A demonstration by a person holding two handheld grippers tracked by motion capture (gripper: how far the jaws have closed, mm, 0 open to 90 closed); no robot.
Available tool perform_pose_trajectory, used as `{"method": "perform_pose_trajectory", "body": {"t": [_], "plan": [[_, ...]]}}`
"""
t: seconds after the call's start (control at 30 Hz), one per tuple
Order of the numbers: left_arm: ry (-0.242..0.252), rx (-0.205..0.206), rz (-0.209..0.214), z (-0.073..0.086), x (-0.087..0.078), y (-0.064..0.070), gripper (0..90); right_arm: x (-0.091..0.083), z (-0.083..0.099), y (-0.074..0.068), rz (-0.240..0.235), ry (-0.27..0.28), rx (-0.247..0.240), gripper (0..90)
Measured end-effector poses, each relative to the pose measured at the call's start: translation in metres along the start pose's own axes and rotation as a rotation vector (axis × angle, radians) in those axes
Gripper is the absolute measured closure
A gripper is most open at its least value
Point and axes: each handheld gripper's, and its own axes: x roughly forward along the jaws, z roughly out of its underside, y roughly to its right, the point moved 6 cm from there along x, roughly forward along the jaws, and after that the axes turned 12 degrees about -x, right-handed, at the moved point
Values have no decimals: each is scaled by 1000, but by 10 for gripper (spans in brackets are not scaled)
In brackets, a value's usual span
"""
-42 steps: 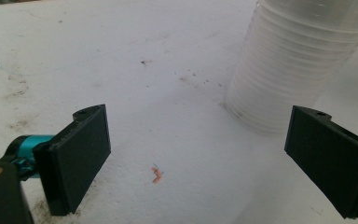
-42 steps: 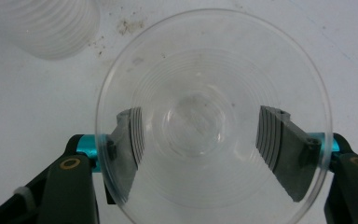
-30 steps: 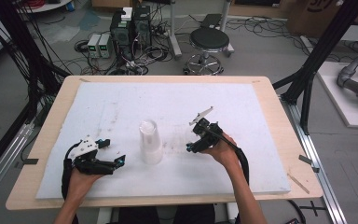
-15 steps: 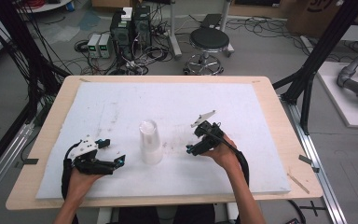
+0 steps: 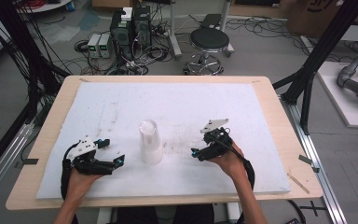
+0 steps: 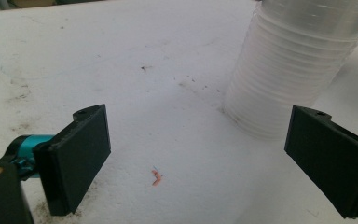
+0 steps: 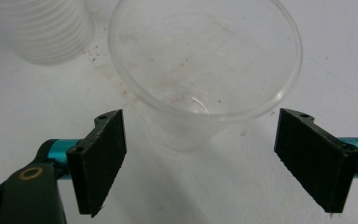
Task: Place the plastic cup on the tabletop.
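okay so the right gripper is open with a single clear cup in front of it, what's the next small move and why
Probably ease the right gripper forward so its jaws come alongside the single cup, then close gently. The jaws stand wide open, short of the cup, which sits upright and empty between their lines and apart from the cup stack. Thin clear plastic likely crushes easily.

Both forearms come in from the near edge, one gripper in each hand. The left gripper (image 5: 109, 151) lies low, its jaws spread wide and pointing toward the right gripper (image 5: 196, 151) — which angles back at it, jaws likewise parted, gripping nothing. The two sit well apart.
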Motion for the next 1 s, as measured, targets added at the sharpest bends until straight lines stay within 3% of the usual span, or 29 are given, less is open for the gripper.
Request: {"method": "perform_pose_trajectory", "body": {"t": [0.17, 0.23, 0.37, 0.5, 0.6, 0.7, 0.83, 1.0], "plan": [[2, 2, 1, 0, 0, 0, 68, -10, 7, -2, 16, 42, 18, 164], [3, 7, -2, 0, 0, 0, 69, -17, 15, -2, 43, 92, 43, 164], [4, 11, -3, 0, -1, 1, 69, -22, 24, -3, 57, 128, 78, 165], [9, 11, -7, 0, 0, 1, 68, -30, 41, -4, 102, 183, 124, 165], [14, 18, -7, 0, -1, 2, 69, -34, 46, -4, 113, 208, 132, 165], [24, 27, -4, 0, -2, 2, 68, -38, 57, -1, 158, 254, 154, 165], [34, 28, -3, 0, -3, 3, 69, -38, 63, 2, 174, 269, 180, 165], [31, 30, -6, 0, -3, 3, 69, -37, 67, 2, 192, 282, 177, 165]]}}
